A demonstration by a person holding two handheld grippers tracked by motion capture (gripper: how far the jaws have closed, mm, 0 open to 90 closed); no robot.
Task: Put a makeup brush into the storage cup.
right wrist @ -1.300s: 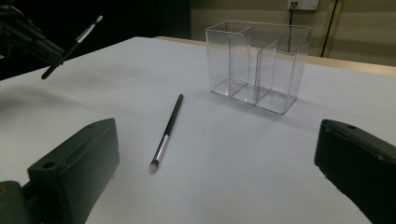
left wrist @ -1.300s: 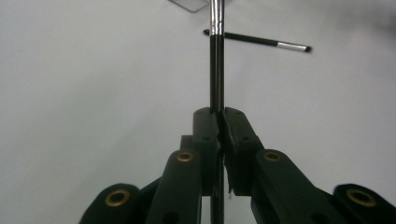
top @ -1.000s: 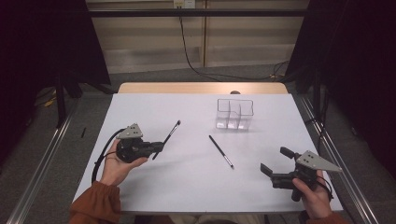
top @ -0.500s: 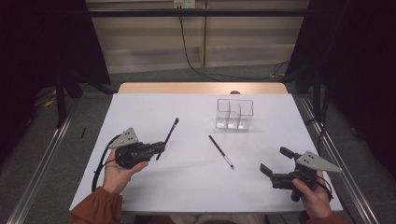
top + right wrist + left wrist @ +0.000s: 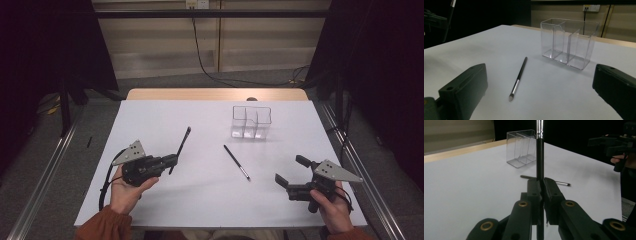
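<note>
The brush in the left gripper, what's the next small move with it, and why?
Probably carry it toward the clear organizer and tip it upright over a compartment. The left gripper is shut on the brush, which is lifted off the table, and the organizer's compartments look empty. The right gripper is open, near the second brush lying flat.

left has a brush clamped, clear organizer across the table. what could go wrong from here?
1. The left gripper clamps the held brush near one end, so most of it sticks out; it could pivot or slip in transit.
2. The clear organizer looks light with narrow compartments; a misaimed tip could hit a wall and push or tip it.
3. The second brush lies in between; a low pass could knock it.
</note>
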